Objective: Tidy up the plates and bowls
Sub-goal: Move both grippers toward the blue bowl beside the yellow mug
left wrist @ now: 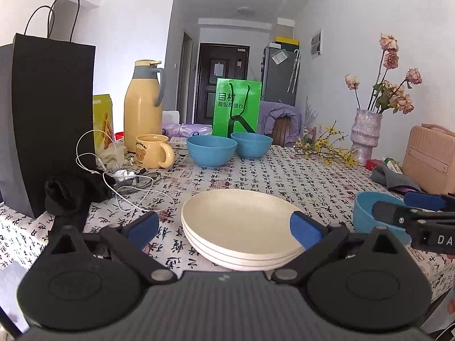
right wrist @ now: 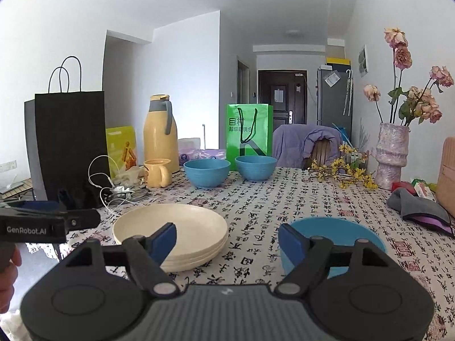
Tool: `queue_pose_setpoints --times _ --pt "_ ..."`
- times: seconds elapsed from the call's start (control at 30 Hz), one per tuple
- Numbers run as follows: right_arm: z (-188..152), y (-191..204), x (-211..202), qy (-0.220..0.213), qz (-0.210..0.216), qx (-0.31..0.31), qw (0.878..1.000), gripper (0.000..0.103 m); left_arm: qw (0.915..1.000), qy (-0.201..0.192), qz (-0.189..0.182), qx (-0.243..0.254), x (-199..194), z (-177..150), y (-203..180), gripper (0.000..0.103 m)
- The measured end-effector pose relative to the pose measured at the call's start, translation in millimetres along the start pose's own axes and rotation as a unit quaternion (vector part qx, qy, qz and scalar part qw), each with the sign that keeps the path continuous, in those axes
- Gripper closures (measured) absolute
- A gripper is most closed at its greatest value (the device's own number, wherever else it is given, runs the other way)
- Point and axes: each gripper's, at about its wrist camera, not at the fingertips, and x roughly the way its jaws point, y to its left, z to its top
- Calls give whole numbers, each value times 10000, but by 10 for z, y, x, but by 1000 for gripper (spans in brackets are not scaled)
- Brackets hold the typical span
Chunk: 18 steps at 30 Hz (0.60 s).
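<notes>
A tall black paper bag [left wrist: 48, 113] stood at the left of the table, with a black cloth [left wrist: 71, 196] bunched at its foot and a white cable [left wrist: 93, 153] looped beside it. A yellow thermos jug [left wrist: 143, 108] stood behind a yellow bear mug [left wrist: 152, 150], and a yellow box [left wrist: 103, 119] showed between the jug and the black bag. A green shopping bag [left wrist: 237, 108] stood upright at the far edge. At the right, a pale vase [left wrist: 365, 133] held dried roses [left wrist: 398, 85], with yellow flowering twigs [left wrist: 327, 147] lying beside it on the calligraphy-print tablecloth [left wrist: 284, 176]. A pink case [left wrist: 429, 153] stood at the far right, with a grey cloth [left wrist: 395, 179] lying in front of it.
</notes>
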Motion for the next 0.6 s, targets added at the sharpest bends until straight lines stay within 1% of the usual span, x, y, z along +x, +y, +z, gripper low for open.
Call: queue_pose_setpoints --times 0.1,0.27,0.43,0.6 --pt "135 37 262 60 16 87 9999 25 10000 -25 45 1 117 119 85 2" --pt "353 -6 688 207 130 405 9989 25 9999 -45 110 5 338 303 224 2" --pt "529 -34 1025 228 153 437 9987 25 9997 -82 218 -12 623 486 357 3" --pt "705 -81 1343 326 259 512 9978 25 9992 102 328 -210 1020 657 514 4"
